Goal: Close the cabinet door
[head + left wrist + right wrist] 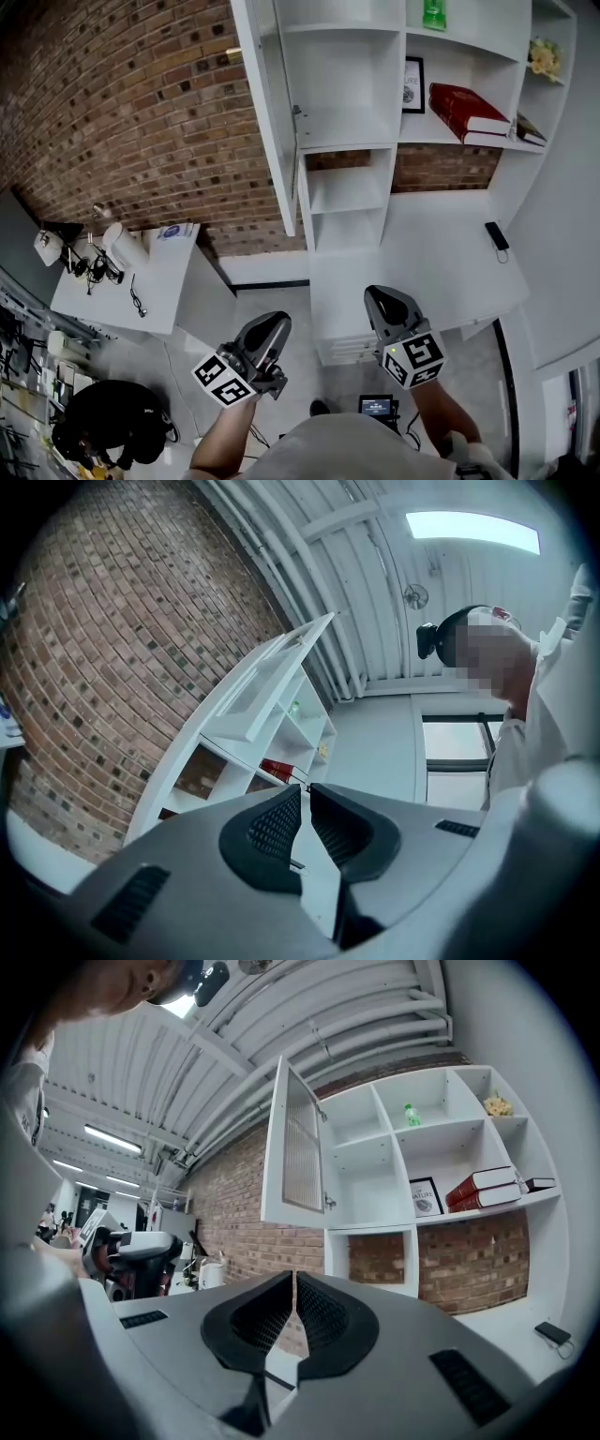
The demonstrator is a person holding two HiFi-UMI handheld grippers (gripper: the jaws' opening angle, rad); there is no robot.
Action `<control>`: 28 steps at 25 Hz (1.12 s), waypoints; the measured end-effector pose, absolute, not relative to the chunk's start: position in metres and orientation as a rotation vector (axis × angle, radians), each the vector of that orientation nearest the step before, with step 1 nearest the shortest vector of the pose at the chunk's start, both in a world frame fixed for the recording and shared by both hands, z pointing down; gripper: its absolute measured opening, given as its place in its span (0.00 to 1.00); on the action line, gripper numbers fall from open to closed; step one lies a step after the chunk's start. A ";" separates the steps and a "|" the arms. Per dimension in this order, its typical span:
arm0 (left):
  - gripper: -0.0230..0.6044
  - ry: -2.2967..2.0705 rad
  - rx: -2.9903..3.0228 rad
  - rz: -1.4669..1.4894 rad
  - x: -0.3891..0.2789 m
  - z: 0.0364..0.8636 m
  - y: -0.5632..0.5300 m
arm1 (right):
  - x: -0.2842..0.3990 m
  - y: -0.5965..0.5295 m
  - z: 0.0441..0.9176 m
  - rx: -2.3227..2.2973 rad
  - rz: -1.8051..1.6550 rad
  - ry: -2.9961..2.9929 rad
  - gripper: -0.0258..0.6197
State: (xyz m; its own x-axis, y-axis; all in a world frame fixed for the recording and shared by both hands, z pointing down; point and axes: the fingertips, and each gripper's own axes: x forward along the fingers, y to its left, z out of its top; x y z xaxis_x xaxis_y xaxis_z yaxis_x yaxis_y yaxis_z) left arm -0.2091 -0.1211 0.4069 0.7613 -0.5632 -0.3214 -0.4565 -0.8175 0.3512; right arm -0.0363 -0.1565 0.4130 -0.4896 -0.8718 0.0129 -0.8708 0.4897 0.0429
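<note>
**Cabinet door stands open, both grippers held back from it**

The cabinet door (267,112) hangs swung out from the upper left compartment of the white shelf unit (349,192), which stands against the brick wall (141,103). Its long axis is upright. In the head view it shows nearly edge-on, its free edge pointing out into the room towards the person. The right gripper view shows a slatted panel on its face.

The left gripper (279,322) and right gripper (373,292) are side by side low in front of the person, on bare forearms. Both point forward at the shelves, well apart from the door. Each pair of jaws is drawn together with nothing between them, the left showing only a sliver at the tips
</note>
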 end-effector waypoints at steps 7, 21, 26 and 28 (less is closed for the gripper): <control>0.10 -0.742 2.722 -0.606 -0.211 0.407 -0.150 | -0.044 -0.179 0.406 1.601 -0.075 -2.662 0.09; 0.10 -0.827 2.725 -0.668 -0.196 0.390 -0.187 | -0.033 -0.214 0.389 1.493 -0.138 -2.709 0.09; 0.10 -0.853 2.747 -0.683 -0.195 0.379 -0.196 | -0.029 -0.223 0.379 1.460 -0.190 -2.720 0.09; 0.10 -0.858 2.762 -0.687 -0.195 0.373 -0.199 | -0.028 -0.225 0.373 1.451 -0.218 -2.723 0.09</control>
